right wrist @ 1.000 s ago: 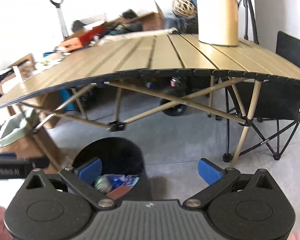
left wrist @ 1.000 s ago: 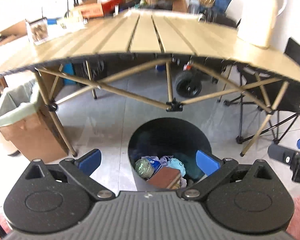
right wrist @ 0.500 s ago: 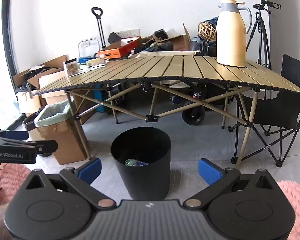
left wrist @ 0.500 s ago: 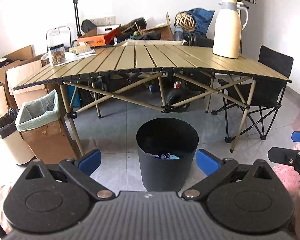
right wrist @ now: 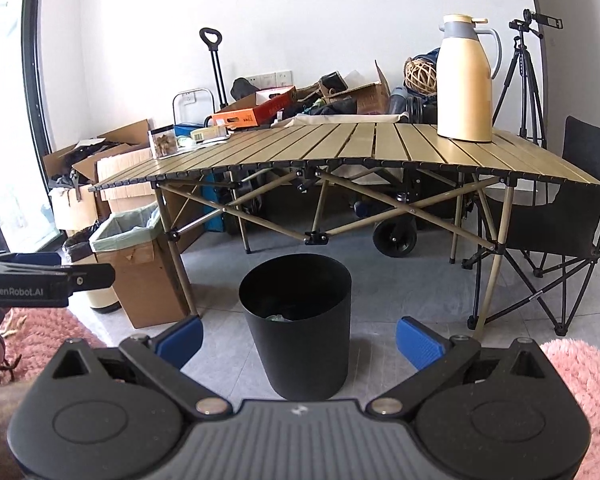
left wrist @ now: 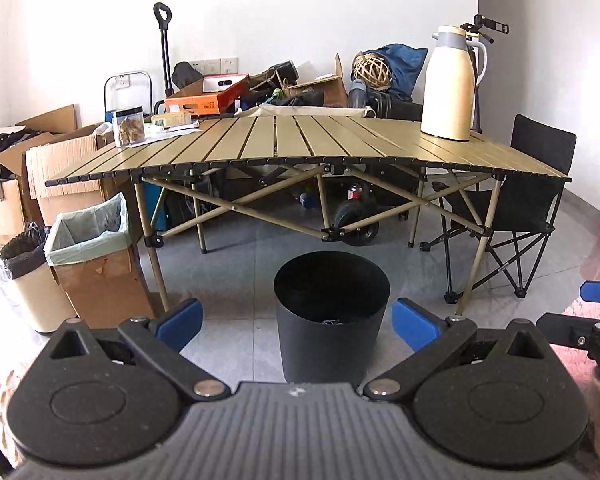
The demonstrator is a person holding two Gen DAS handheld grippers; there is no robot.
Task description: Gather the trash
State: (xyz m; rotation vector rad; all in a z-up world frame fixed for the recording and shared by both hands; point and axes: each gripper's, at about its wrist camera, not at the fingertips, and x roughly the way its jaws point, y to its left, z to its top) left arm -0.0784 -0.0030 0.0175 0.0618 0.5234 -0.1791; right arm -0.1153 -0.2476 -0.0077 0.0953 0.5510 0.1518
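Here we hold both grippers in front of a black bin (left wrist: 331, 312) that stands upright on the grey tiled floor (left wrist: 236, 272), just before the folding table (left wrist: 300, 140). Our left gripper (left wrist: 296, 318) has its blue fingertips (left wrist: 180, 318) spread wide apart, with the bin seen between them, and it holds nothing. Our right gripper (right wrist: 298, 340) is also spread wide and holds nothing; the bin shows between its fingers as well. Inside the bin we see a little trash (right wrist: 278, 316) at the bottom, maybe crumpled wrappers, but the view is too dark to tell what it is. On the table stands a cream thermos jug (left wrist: 450, 84) near the right end, and a clear jar (left wrist: 129, 127) near the left end. A cardboard box with a pale green bag (left wrist: 94, 256) stands by the left table leg, touching a small beige bin (left wrist: 30, 280). A black folding chair (left wrist: 528, 204) stands at the right.
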